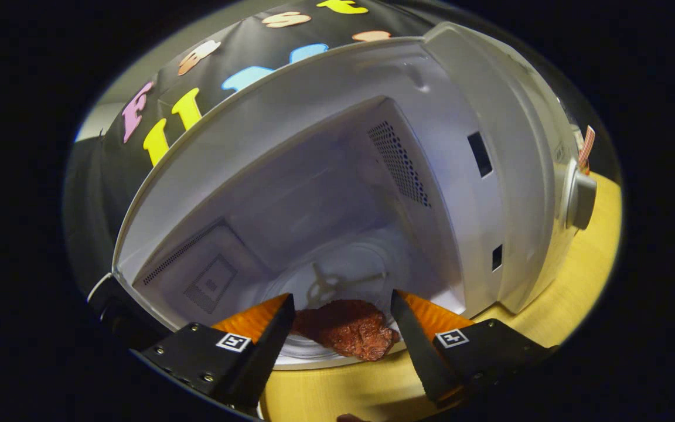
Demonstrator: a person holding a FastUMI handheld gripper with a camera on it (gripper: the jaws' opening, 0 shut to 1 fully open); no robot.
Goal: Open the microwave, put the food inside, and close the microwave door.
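Microwave (490, 176) open; lumpy brown food (349, 335) lies between the wide-spread claw (342, 305).

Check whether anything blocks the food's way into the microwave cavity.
Nothing visible does. The food sits between the open jaws of the gripper at the front edge of the glass turntable, and the microwave cavity ahead is open, with only the turntable inside.

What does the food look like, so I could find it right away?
Find the big white microwave with its inside showing. On the round glass plate at its front lies the food, between the open claw fingers. It is a lumpy, reddish-brown chunk, the only dark thing among all that white.
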